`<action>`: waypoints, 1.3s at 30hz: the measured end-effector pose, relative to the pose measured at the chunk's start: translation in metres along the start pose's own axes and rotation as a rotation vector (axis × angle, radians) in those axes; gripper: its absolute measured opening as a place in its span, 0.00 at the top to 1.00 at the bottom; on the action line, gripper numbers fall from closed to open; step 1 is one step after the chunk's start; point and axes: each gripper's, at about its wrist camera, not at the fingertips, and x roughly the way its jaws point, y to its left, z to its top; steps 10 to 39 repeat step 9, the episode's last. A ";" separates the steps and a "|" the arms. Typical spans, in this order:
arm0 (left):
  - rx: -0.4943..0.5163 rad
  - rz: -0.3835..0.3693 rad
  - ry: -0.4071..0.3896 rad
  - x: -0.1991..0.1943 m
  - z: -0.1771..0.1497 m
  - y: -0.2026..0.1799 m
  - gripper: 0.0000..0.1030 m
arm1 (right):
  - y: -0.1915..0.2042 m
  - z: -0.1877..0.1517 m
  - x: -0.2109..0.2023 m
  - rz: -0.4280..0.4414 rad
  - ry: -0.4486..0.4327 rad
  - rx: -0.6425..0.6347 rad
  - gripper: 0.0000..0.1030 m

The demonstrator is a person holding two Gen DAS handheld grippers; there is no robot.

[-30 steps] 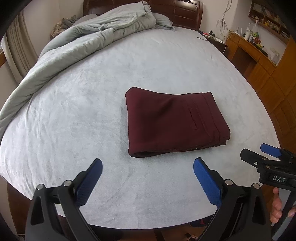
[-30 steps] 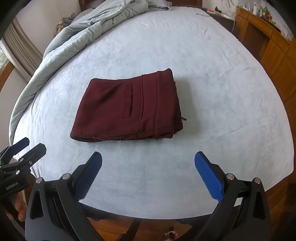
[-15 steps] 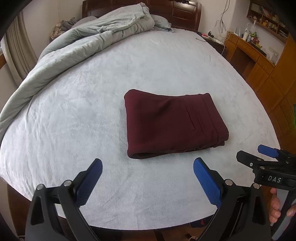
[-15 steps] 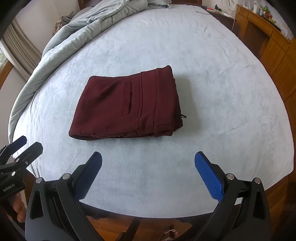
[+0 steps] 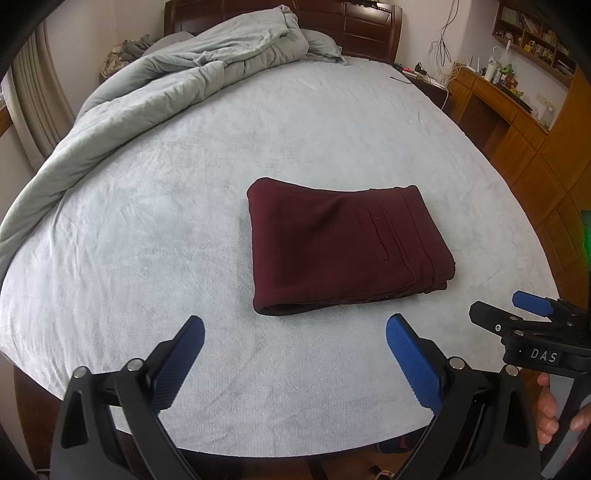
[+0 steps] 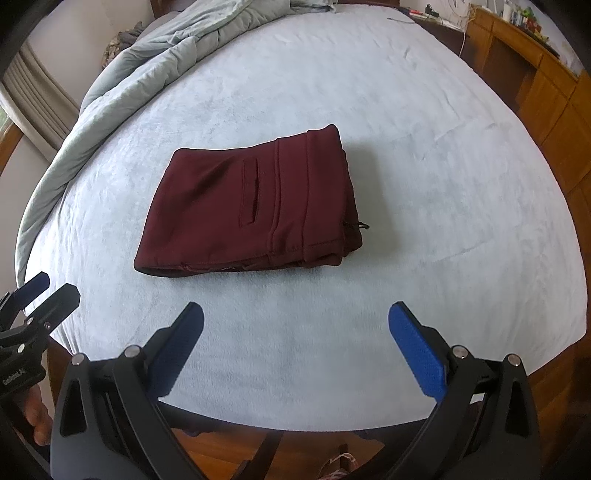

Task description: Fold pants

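Observation:
The maroon pants (image 5: 343, 247) lie folded into a compact rectangle on the pale blue bed sheet (image 5: 184, 206), waistband and back pocket on top; they also show in the right wrist view (image 6: 251, 206). My left gripper (image 5: 295, 332) is open and empty, held back from the pants over the bed's near edge. My right gripper (image 6: 295, 325) is open and empty, also short of the pants. The right gripper shows at the right edge of the left wrist view (image 5: 517, 314), and the left gripper at the left edge of the right wrist view (image 6: 40, 295).
A crumpled grey duvet (image 5: 155, 96) lies along the bed's far left side below the dark wooden headboard (image 5: 354, 29). Wooden desk and cabinets (image 5: 524, 122) stand to the right. The bed's near edge (image 6: 295, 424) drops to a wooden floor.
Both grippers have drawn back a little and tilted, so the pants sit slightly farther away in both views. The pants have not moved. Both grippers stay open.

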 end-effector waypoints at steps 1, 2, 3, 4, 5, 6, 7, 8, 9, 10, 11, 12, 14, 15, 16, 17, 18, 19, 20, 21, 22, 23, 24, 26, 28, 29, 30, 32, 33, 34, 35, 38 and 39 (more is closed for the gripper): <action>0.001 0.001 0.000 0.000 0.000 0.000 0.04 | 0.000 0.000 0.000 0.001 0.000 0.001 0.03; 0.001 0.004 0.003 0.000 0.000 0.000 0.04 | 0.000 0.000 -0.001 0.002 -0.001 0.003 0.03; -0.002 0.004 0.006 0.001 0.000 0.000 0.04 | -0.001 0.000 -0.001 0.002 -0.001 0.003 0.03; -0.003 0.003 0.009 0.001 0.000 0.000 0.04 | -0.001 0.000 -0.001 0.003 -0.002 0.006 0.03; -0.004 -0.001 0.012 0.001 0.001 0.001 0.04 | -0.002 0.000 -0.001 0.005 -0.002 0.011 0.03; -0.005 -0.002 0.014 0.001 0.000 0.001 0.04 | -0.002 0.000 -0.002 0.007 -0.002 0.014 0.03; -0.005 -0.002 0.012 0.001 0.001 0.001 0.04 | -0.002 0.000 -0.002 0.009 -0.003 0.016 0.03; -0.006 -0.003 0.011 0.000 0.001 0.001 0.04 | -0.002 0.000 -0.002 0.009 -0.004 0.017 0.03; -0.005 -0.004 0.010 0.000 0.001 0.001 0.04 | -0.003 0.000 -0.003 0.009 -0.004 0.018 0.03; -0.005 -0.004 0.010 0.000 0.001 0.001 0.04 | -0.003 0.000 -0.003 0.009 -0.004 0.018 0.03; -0.005 -0.004 0.010 0.000 0.001 0.001 0.04 | -0.003 0.000 -0.003 0.009 -0.004 0.018 0.03; -0.005 -0.004 0.010 0.000 0.001 0.001 0.04 | -0.003 0.000 -0.003 0.009 -0.004 0.018 0.03; -0.005 -0.004 0.010 0.000 0.001 0.001 0.04 | -0.003 0.000 -0.003 0.009 -0.004 0.018 0.03; -0.005 -0.004 0.010 0.000 0.001 0.001 0.04 | -0.003 0.000 -0.003 0.009 -0.004 0.018 0.03; -0.005 -0.004 0.010 0.000 0.001 0.001 0.04 | -0.003 0.000 -0.003 0.009 -0.004 0.018 0.03; -0.005 -0.004 0.010 0.000 0.001 0.001 0.04 | -0.003 0.000 -0.003 0.009 -0.004 0.018 0.03; -0.005 -0.004 0.010 0.000 0.001 0.001 0.04 | -0.003 0.000 -0.003 0.009 -0.004 0.018 0.03; -0.005 -0.004 0.010 0.000 0.001 0.001 0.04 | -0.003 0.000 -0.003 0.009 -0.004 0.018 0.03; -0.005 -0.004 0.010 0.000 0.001 0.001 0.04 | -0.003 0.000 -0.003 0.009 -0.004 0.018 0.03; -0.005 -0.004 0.010 0.000 0.001 0.001 0.04 | -0.003 0.000 -0.003 0.009 -0.004 0.018 0.03; -0.005 -0.004 0.010 0.000 0.001 0.001 0.04 | -0.003 0.000 -0.003 0.009 -0.004 0.018 0.03; -0.005 -0.004 0.010 0.000 0.001 0.001 0.04 | -0.003 0.000 -0.003 0.009 -0.004 0.018 0.03; -0.005 -0.004 0.010 0.000 0.001 0.001 0.04 | -0.003 0.000 -0.003 0.009 -0.004 0.018 0.03; -0.005 -0.004 0.010 0.000 0.001 0.001 0.04 | -0.003 0.000 -0.003 0.009 -0.004 0.018 0.03; -0.005 -0.004 0.010 0.000 0.001 0.001 0.04 | -0.003 0.000 -0.003 0.009 -0.004 0.018 0.03; -0.005 -0.004 0.010 0.000 0.001 0.001 0.04 | -0.003 0.000 -0.003 0.009 -0.004 0.018 0.03; -0.005 -0.004 0.010 0.000 0.001 0.001 0.04 | -0.003 0.000 -0.003 0.009 -0.004 0.018 0.03; -0.005 -0.004 0.010 0.000 0.001 0.001 0.04 | -0.003 0.000 -0.003 0.009 -0.004 0.018 0.03; -0.005 -0.004 0.010 0.000 0.001 0.001 0.04 | -0.003 0.000 -0.003 0.009 -0.004 0.018 0.03; -0.005 -0.004 0.010 0.000 0.001 0.001 0.04 | -0.003 0.000 -0.003 0.009 -0.004 0.018 0.03; -0.005 -0.004 0.010 0.000 0.001 0.001 0.04 | -0.003 0.000 -0.003 0.009 -0.004 0.018 0.03; -0.005 -0.004 0.010 0.000 0.001 0.001 0.04 | -0.003 0.000 -0.003 0.009 -0.004 0.018 0.03; -0.005 -0.004 0.010 0.000 0.001 0.001 0.04 | -0.003 0.000 -0.003 0.009 -0.004 0.018 0.03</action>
